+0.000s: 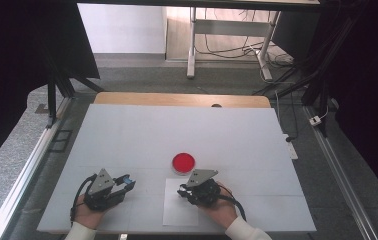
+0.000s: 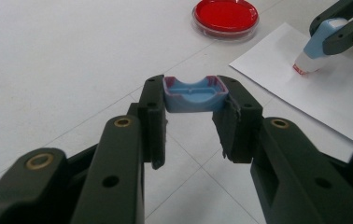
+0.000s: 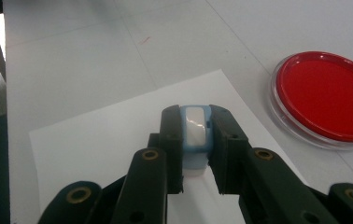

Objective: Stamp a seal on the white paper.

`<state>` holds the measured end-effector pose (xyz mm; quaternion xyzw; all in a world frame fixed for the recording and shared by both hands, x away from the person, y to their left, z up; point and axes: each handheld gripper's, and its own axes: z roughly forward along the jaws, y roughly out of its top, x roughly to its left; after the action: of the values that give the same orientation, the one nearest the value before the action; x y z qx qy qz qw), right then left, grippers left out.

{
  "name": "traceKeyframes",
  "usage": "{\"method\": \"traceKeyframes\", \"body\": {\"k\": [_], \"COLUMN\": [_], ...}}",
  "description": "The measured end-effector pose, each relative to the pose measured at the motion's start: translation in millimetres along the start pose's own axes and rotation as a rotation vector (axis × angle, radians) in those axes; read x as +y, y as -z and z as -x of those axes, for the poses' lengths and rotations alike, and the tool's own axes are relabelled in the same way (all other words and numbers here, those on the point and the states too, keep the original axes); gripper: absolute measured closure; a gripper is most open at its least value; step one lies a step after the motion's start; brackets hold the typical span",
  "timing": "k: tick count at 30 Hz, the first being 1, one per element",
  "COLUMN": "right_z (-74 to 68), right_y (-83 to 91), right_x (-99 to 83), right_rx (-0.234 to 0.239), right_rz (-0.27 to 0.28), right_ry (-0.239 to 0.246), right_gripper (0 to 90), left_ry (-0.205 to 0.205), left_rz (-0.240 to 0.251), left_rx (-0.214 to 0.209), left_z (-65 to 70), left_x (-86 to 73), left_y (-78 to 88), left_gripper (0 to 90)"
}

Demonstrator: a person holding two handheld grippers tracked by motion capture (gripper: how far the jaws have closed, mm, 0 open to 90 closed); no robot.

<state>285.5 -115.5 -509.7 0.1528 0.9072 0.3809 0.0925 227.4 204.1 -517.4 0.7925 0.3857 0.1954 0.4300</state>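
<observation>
My right claw [image 3: 194,154] squeezes the small stamp [image 3: 194,135] by its hard sides, pressed on the paper [image 3: 95,154]. My left claw [image 2: 191,123] grips its light cap [image 2: 193,95].

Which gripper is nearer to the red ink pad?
Right. The right gripper, holding the stamp on the paper, sits just below the red ink pad; the left gripper, holding the cap, is farther left.
</observation>
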Motion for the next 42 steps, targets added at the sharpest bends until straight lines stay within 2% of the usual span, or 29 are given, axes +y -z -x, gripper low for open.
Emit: {"method": "traceKeyframes", "body": {"k": [14, 22, 30, 36, 42], "right_z": [4.9, 3.2, 4.7, 2.5, 1.9], "right_y": [0.7, 1.2, 0.8, 0.7, 1.1], "right_x": [-8.5, -8.9, -9.7, -6.8, -6.7], "right_rx": [0.031, 0.019, 0.031, 0.018, 0.013], "right_rz": [0.059, 0.055, 0.066, 0.057, 0.068], "right_ry": [-0.042, -0.027, -0.034, -0.003, -0.006], "right_gripper": [75.9, 75.9, 75.8, 75.5, 75.4], "left_ry": [0.004, 0.003, 0.004, 0.006, 0.007], "left_rz": [0.005, 0.004, 0.0, 0.0, 0.001], "left_rx": [0.001, 0.005, 0.004, 0.005, 0.004], "left_z": [-1.2, -0.8, -1.0, -2.5, -2.9], "left_x": [-0.5, -0.5, -0.6, -0.9, -1.0], "left_y": [1.5, 1.7, 1.1, 0.5, 0.5], "left_gripper": [64.7, 64.7, 64.7, 64.7, 64.7]}}
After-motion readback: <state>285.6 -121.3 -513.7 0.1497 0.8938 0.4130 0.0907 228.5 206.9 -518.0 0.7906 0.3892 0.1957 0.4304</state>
